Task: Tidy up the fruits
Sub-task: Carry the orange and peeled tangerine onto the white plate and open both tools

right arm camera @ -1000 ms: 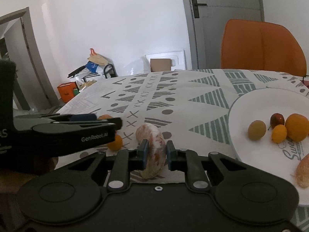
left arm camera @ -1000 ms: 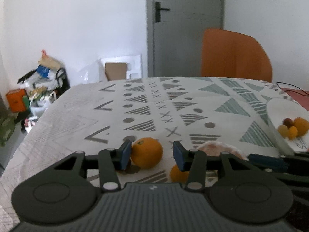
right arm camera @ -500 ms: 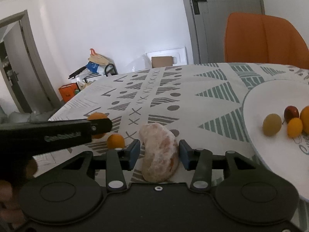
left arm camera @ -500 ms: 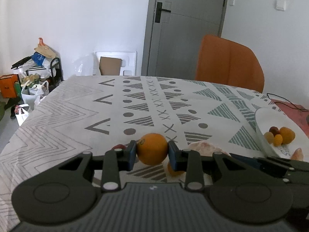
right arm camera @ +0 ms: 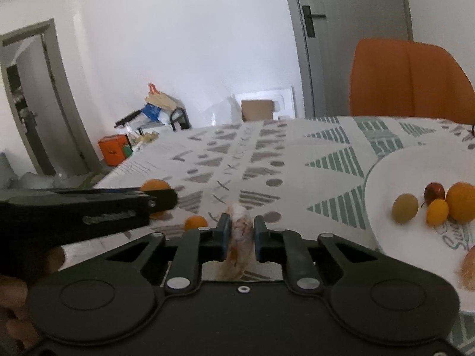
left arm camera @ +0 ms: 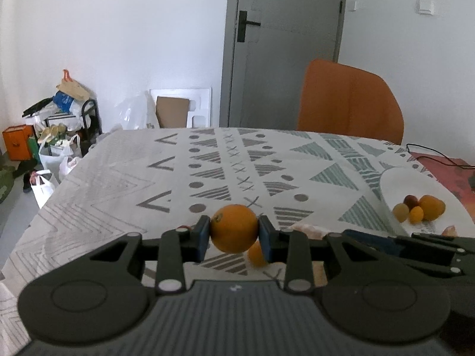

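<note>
- A round orange citrus fruit (left arm camera: 234, 227) is being clamped between the blue pads of the left tongs (left arm camera: 234, 237), both pads pressing on its sides, and it is being held clear of the tabletop.
- A pale, peeled pinkish-orange fruit segment (right arm camera: 240, 237) is being gripped on edge by the right tongs (right arm camera: 240, 238); their jaws have just been closing, and the pads are now being pressed against both of its flat sides.
- In the right wrist view, the black body of the left tongs is being seen from the side at the left, with part of a person's hand (right arm camera: 17, 305) showing beneath it.
- A small orange round fruit (right arm camera: 196, 223) is being left on the patterned white tablecloth of the tabletop (left arm camera: 118, 184), just left of the right tongs and below the held citrus in the left wrist view.
- Farther right, a large white round plate (right arm camera: 394, 172) is being used to hold a cluster: a yellow-green round fruit (right arm camera: 405, 208), a small dark red fruit (right arm camera: 434, 190), a small yellow-orange fruit (right arm camera: 437, 211) and a larger orange fruit (right arm camera: 461, 200), all close together.
- Another pale peeled piece (right arm camera: 469, 267) is being partly cut off at the plate's near right edge.
- Beyond the tabletop, an orange moulded chair (left arm camera: 350, 101) is being seen against a grey door (left arm camera: 282, 44).
</note>
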The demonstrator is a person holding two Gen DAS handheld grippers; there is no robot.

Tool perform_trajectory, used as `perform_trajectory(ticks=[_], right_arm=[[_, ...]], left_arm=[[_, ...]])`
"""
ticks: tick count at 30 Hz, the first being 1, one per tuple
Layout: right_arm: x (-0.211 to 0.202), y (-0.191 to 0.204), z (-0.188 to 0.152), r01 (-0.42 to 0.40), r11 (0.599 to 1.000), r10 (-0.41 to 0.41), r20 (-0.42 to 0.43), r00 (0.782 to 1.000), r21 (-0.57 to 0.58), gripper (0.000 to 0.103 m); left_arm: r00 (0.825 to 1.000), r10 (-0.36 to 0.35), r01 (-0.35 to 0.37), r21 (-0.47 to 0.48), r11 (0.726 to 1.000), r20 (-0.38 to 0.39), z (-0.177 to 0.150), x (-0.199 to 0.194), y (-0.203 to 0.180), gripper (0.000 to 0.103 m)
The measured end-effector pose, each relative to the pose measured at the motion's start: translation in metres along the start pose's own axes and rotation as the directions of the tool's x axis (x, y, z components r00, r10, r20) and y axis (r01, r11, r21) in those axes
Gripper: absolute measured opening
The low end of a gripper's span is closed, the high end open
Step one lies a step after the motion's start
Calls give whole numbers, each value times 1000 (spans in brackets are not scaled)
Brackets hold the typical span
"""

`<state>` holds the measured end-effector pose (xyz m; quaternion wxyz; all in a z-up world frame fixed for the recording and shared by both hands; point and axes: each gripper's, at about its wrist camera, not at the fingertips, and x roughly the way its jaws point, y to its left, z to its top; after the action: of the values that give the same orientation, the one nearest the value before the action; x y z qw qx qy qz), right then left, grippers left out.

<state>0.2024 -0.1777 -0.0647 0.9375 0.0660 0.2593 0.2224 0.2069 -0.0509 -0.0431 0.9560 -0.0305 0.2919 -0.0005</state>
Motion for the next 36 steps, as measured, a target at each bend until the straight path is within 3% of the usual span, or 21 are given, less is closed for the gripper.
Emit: perform_trajectory(ticks=[9, 22, 25, 27, 36], right_arm=[[-27, -16, 10, 29, 998, -33, 80, 996, 47, 15], [-53, -75, -2, 147, 979, -161, 91, 983, 143, 14], [-59, -89, -4, 178, 971, -194, 93, 977, 162, 12], [-64, -98, -3, 195, 965, -215, 100, 972, 174, 0], [-74, -126, -6, 221, 951, -249, 114, 962, 215, 0]], left_arm=[[999, -13, 11, 40, 999, 31, 6, -12, -17, 33], [996, -83, 82, 74, 994, 19, 6, 0, -52, 33], [995, -102, 100, 80, 992, 18, 7, 4, -61, 33], [993, -116, 114, 86, 990, 15, 7, 7, -68, 33], [987, -159, 159, 122, 980, -12, 5, 19, -96, 33]])
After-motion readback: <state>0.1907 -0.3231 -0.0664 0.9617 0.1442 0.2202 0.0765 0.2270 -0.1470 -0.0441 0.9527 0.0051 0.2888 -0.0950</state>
